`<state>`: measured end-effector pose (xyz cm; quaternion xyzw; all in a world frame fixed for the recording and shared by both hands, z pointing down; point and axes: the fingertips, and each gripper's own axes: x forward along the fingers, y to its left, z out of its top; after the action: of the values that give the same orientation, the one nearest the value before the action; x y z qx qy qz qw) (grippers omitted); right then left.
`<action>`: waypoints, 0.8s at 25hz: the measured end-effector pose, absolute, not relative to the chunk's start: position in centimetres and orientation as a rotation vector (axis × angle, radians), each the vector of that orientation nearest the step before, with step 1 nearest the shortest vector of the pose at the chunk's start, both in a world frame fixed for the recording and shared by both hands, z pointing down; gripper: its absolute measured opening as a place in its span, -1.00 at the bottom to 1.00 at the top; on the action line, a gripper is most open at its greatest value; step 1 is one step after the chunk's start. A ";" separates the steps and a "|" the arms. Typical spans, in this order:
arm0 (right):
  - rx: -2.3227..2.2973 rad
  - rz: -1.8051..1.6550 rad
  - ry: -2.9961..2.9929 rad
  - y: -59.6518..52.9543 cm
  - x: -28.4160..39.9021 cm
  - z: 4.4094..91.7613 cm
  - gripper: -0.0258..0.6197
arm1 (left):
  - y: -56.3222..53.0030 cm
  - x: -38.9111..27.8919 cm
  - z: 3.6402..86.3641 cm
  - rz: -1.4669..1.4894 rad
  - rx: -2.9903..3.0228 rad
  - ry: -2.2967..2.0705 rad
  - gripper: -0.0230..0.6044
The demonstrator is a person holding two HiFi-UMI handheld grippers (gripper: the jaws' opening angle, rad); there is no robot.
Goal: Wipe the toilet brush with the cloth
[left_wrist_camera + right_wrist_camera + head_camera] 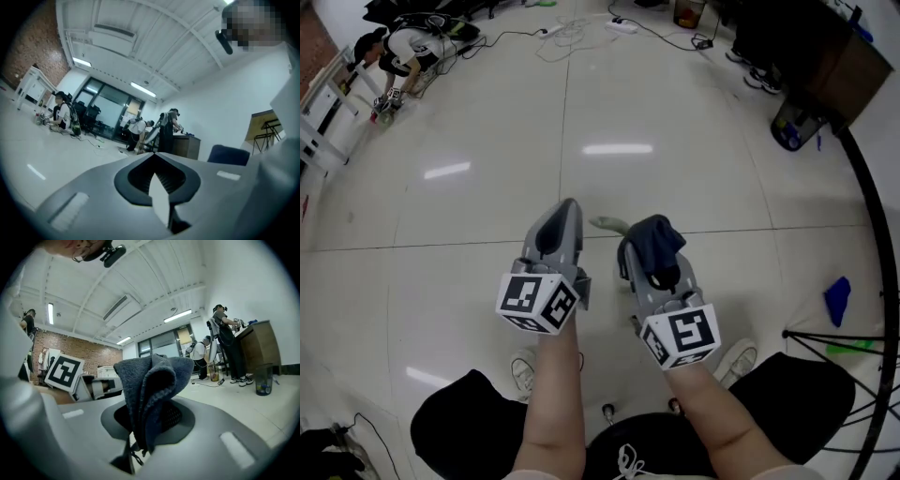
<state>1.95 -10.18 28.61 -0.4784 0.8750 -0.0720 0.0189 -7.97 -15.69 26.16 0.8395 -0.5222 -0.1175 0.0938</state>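
A dark blue-grey cloth (657,240) is bunched in my right gripper (653,267), whose jaws are shut on it. In the right gripper view the cloth (151,383) stands up in folds out of the right gripper (149,420). To its left my left gripper (566,210) points forward and up. In the left gripper view the left gripper (157,177) is shut on a slim white piece (160,202), apparently the toilet brush's handle. A pale end (608,223) pokes out between the two grippers. The brush head is not visible.
I stand on a glossy tiled floor (675,178) with my shoes (738,359) below the grippers. Cables (572,33) lie at the far edge. A blue bin (792,127), a dark cabinet (825,52) and a black stand (862,342) are on the right. A person (403,47) sits far left.
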 end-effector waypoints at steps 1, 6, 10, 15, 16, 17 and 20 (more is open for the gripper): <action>-1.483 -0.232 2.719 -11.0 2.3 27.6 -0.71 | -15.9 -7.4 26.1 -0.312 2.488 -1.512 -0.91; -1.355 -0.220 2.844 -13.0 1.2 24.0 -0.71 | -16.0 -6.4 26.4 -0.220 2.491 -1.450 -0.91; -1.220 -0.232 2.960 -14.0 -0.7 23.2 -0.71 | -15.8 -6.0 28.0 -0.125 2.498 -1.423 -0.91; -1.252 -0.377 2.999 -15.4 -0.6 26.6 -0.71 | -15.9 -5.8 28.3 -0.160 2.508 -1.401 -0.91; -1.271 -0.402 2.998 -15.4 -0.3 27.4 -0.71 | -15.8 -5.7 28.2 -0.156 2.516 -1.404 -0.91; -1.288 -0.427 2.995 -15.5 0.0 28.2 -0.71 | -15.8 -5.6 28.1 -0.151 2.526 -1.410 -0.91; -1.338 -0.488 2.986 -15.6 1.1 30.6 -0.71 | -15.7 -5.3 27.8 -0.153 2.542 -1.426 -0.91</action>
<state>1.09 -15.56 30.63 -0.4031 0.8994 -0.1470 -0.0834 -5.32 -15.67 27.81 0.8656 -0.4855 -0.0521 0.1111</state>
